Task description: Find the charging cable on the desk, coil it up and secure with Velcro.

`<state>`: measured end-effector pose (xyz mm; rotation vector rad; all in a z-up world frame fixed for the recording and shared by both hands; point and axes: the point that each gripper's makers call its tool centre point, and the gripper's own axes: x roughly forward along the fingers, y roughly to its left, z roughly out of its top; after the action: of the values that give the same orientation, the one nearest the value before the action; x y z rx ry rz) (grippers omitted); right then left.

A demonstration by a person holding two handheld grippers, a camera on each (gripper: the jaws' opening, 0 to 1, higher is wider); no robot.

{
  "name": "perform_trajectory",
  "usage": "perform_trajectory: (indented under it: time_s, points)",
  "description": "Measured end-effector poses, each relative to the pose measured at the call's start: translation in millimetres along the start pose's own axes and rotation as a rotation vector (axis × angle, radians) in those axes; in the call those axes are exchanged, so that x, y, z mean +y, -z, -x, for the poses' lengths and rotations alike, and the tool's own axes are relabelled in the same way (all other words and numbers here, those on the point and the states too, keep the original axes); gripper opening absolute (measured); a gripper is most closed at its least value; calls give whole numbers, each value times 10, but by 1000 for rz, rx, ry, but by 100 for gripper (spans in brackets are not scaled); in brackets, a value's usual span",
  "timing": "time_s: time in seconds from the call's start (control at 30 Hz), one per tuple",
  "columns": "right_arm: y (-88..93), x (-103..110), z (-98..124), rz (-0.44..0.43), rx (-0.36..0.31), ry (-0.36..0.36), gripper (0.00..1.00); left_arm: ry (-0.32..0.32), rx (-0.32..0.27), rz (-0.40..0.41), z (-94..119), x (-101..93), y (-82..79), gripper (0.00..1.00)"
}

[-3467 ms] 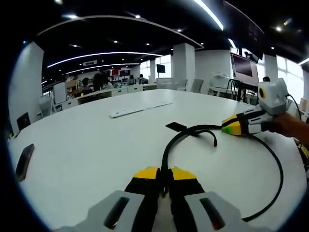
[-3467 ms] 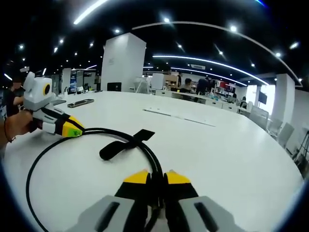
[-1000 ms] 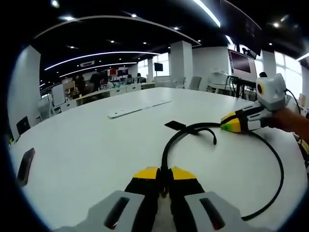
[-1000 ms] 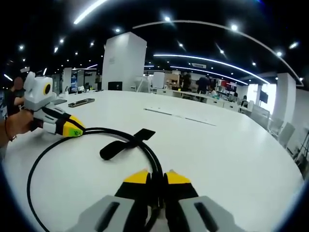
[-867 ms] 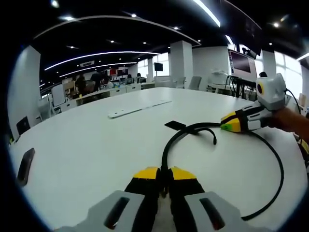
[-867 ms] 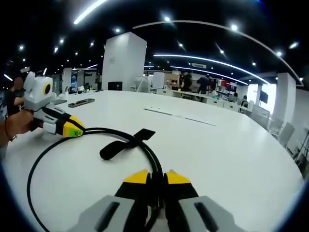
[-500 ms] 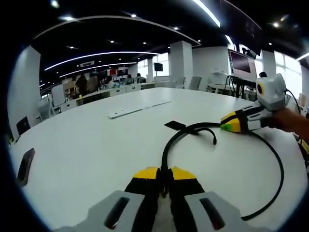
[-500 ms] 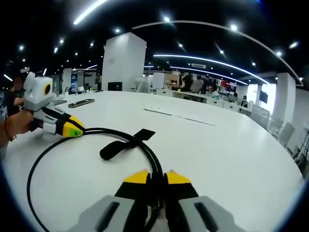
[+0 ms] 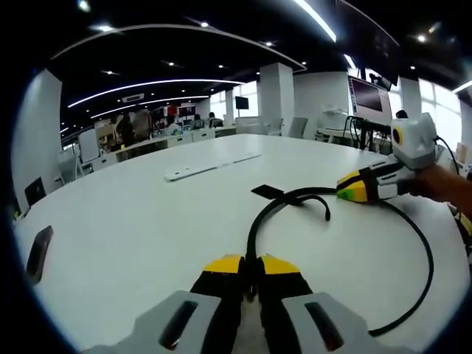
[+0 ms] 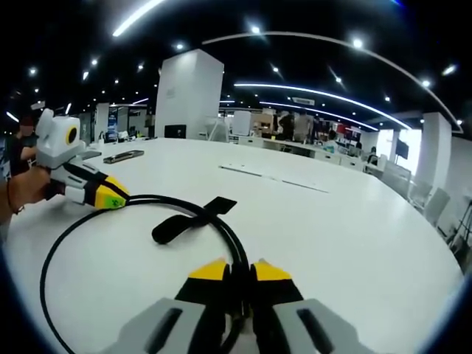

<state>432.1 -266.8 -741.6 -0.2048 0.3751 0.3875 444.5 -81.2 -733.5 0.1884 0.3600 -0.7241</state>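
Two pairs of tongs grip a black cable [image 9: 257, 221] lying in a wide loop on a white table [image 9: 140, 221]. In the left gripper view, the left tongs [image 9: 251, 267] are closed on the cable near the bottom edge, while the right tongs [image 9: 352, 192], held in a hand [image 9: 442, 188], pinch it farther along. In the right gripper view, the right tongs [image 10: 236, 271] clamp the cable and the left tongs [image 10: 110, 198] hold its far bend. A black Velcro strap [image 10: 184, 220] lies across the cable. A phone [image 9: 37, 253] rests near the table's edge.
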Motion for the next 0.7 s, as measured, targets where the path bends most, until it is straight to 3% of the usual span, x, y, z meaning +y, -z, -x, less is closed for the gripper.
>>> perform_trajectory:
  time_s: [0.7]
  points:
    - [-71, 19, 0, -36, -15, 8, 20, 5, -3, -2, 7, 14, 1, 8]
